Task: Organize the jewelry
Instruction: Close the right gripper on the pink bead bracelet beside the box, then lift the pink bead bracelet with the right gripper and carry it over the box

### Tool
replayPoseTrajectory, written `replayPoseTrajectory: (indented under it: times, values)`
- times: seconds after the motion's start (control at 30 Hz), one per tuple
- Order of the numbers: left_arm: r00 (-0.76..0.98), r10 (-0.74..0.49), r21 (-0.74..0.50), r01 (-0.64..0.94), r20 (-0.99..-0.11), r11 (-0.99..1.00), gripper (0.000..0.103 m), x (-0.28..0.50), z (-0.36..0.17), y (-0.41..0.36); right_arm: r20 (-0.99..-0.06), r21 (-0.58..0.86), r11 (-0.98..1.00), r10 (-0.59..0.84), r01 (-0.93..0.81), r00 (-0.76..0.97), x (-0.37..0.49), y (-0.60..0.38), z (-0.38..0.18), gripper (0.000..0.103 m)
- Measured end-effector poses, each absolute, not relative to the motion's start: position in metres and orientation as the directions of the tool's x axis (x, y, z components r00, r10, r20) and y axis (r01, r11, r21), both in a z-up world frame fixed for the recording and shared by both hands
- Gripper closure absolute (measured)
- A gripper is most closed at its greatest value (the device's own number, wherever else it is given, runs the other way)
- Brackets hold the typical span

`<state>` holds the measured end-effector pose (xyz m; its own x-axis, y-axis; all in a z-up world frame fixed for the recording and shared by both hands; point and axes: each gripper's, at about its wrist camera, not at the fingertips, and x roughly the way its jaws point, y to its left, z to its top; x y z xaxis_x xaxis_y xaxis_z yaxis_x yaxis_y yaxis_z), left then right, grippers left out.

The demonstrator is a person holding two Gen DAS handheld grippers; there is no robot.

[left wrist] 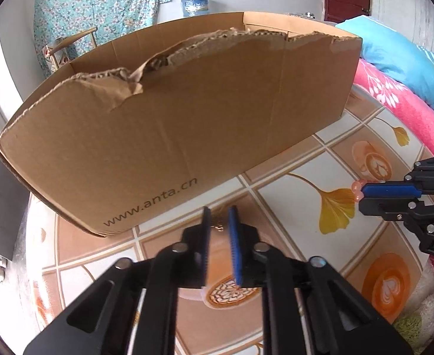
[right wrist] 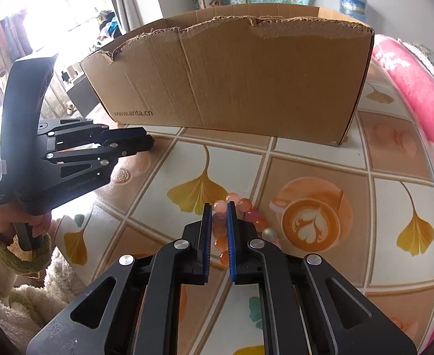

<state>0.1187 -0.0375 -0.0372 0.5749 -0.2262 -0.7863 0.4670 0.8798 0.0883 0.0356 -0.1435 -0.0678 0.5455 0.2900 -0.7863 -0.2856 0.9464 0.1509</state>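
Right gripper [right wrist: 219,211] jaws pinched on bead bracelet [right wrist: 240,216] on desk [right wrist: 320,153]. Left gripper [left wrist: 219,222] jaws nearly closed, maybe on something small and gold. Cardboard box [right wrist: 240,82] behind.

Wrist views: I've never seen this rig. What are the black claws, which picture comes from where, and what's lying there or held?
Each black claw is a hand-held two-finger gripper with a camera looking along its fingers. One picture looks along the left gripper, the other along the right gripper. On the patterned tablecloth stands a torn cardboard box. The right gripper is shut on a bead bracelet. The left gripper is shut too; a small golden thing shows between its tips, too small to identify.
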Motion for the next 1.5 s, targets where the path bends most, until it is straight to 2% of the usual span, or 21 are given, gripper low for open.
replayPoseTrajectory:
  times: [0.2,0.23,0.7,0.9,1.13,1.33,1.5]
  values:
    - [0.579,-0.234,0.089,0.474,-0.781,0.876,0.099,0.118,-0.037,-0.035,-0.778,0.170,0.946,0.302,-0.277,0.551,0.036,-0.155,-0.064,0.096]
    - [0.581,-0.238,0.088,0.477,-0.778,0.874,0.103,0.117,-0.037,-0.034,-0.774,0.179,0.944,0.309,-0.276,0.553,0.035,-0.156,-0.063,0.096]
    - [0.616,-0.287,0.061,0.481,-0.734,0.875,0.103,0.093,0.000,-0.024,-0.691,0.222,0.944,0.328,-0.243,0.644,0.002,-0.189,-0.015,0.096]
    - [0.667,-0.331,0.062,0.492,-0.668,0.868,0.103,0.070,0.043,-0.022,-0.639,0.218,0.944,0.330,-0.248,0.695,-0.010,-0.195,0.013,0.096]
    - [0.724,-0.409,0.070,0.531,-0.556,0.845,0.103,0.055,0.104,-0.023,-0.524,0.185,0.934,0.356,-0.305,0.774,-0.013,-0.195,0.064,0.096]
    - [0.731,-0.469,0.057,0.566,-0.496,0.822,0.103,0.078,0.143,-0.024,-0.410,0.117,0.917,0.394,-0.381,0.823,0.011,-0.191,0.113,0.096]
    - [0.650,-0.535,-0.050,0.609,-0.539,0.791,0.103,0.132,0.145,-0.035,-0.423,0.141,0.890,0.451,-0.434,0.786,0.064,-0.197,0.121,0.096]
